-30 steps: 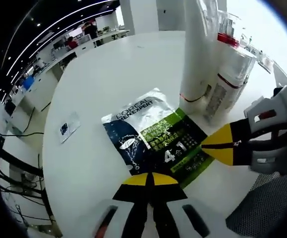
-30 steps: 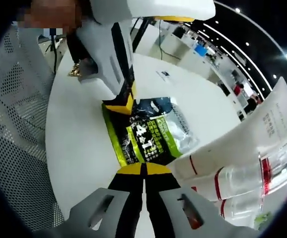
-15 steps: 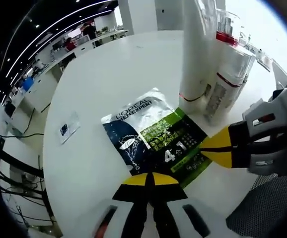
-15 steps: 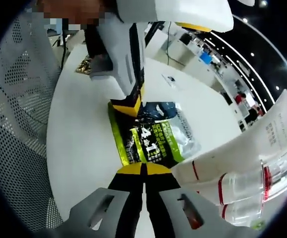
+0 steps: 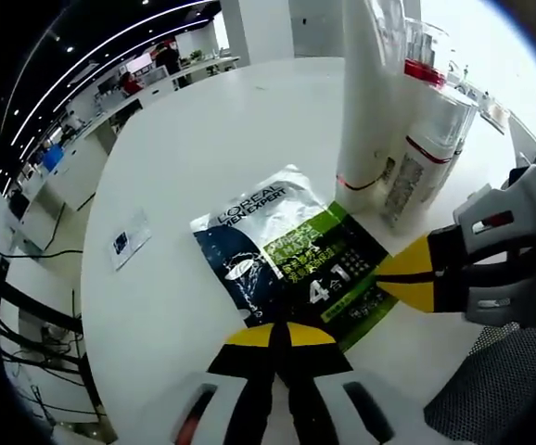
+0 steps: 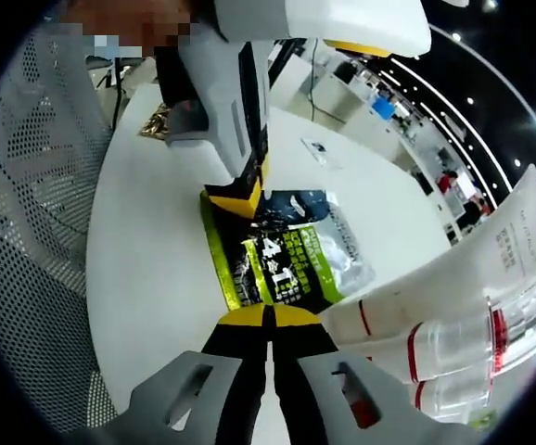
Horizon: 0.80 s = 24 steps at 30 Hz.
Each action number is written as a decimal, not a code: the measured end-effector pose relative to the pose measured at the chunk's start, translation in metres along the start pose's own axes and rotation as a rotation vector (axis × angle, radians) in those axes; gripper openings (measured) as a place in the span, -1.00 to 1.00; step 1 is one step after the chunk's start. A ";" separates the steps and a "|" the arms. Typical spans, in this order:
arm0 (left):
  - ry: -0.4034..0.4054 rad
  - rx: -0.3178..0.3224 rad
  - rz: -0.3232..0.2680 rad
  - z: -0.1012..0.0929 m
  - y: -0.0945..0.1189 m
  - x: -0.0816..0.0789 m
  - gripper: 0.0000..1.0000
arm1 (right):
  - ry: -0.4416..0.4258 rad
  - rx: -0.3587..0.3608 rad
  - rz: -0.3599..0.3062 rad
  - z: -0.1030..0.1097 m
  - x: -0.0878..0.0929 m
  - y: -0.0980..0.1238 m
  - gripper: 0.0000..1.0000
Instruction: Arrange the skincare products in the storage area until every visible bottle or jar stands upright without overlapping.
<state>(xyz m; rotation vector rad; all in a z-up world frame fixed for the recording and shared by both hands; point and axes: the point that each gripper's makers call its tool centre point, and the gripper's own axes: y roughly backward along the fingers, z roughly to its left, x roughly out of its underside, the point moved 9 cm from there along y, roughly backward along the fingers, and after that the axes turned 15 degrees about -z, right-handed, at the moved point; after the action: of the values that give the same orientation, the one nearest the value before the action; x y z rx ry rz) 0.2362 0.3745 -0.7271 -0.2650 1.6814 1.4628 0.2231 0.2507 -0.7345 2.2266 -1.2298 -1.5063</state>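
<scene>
Skincare products are found in two forms: a flat sachet [image 5: 291, 267] lying on the white table [image 5: 185, 158], and upright bottles behind it. Jaws of the left gripper [image 5: 278, 337] are seen pressed together at the sachet's near edge, nothing between them; whether the tips touch the foil cannot be told. Jaws of the right gripper [image 6: 270, 320] are likewise closed and empty, at the opposite edge of the sachet. Just beyond the sachet a tall white tube [image 5: 368, 88] and a clear bottle with a red band [image 5: 426, 148] stand side by side, close together. Judged step: lifting the sachet. An edge should be raised first, jaws opened only slightly, so the neighbouring bottles are not knocked.
</scene>
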 end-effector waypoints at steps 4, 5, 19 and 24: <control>0.009 -0.003 0.005 0.002 0.000 0.000 -0.89 | -0.008 0.001 -0.001 0.000 0.000 0.000 -1.00; 0.005 -0.005 0.006 0.002 0.000 0.000 -0.88 | -0.010 0.002 -0.001 0.000 0.000 0.000 -1.00; 0.112 0.003 -0.047 0.004 0.004 -0.008 -0.56 | -0.012 0.000 0.005 0.000 0.000 0.000 -0.99; 0.127 -0.068 -0.123 0.018 0.011 -0.016 -0.54 | -0.085 0.028 0.017 -0.008 -0.001 0.003 -0.98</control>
<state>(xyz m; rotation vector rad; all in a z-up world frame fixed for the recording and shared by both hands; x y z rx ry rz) 0.2471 0.3879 -0.7073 -0.4996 1.6864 1.4378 0.2282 0.2472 -0.7286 2.1851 -1.2984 -1.6017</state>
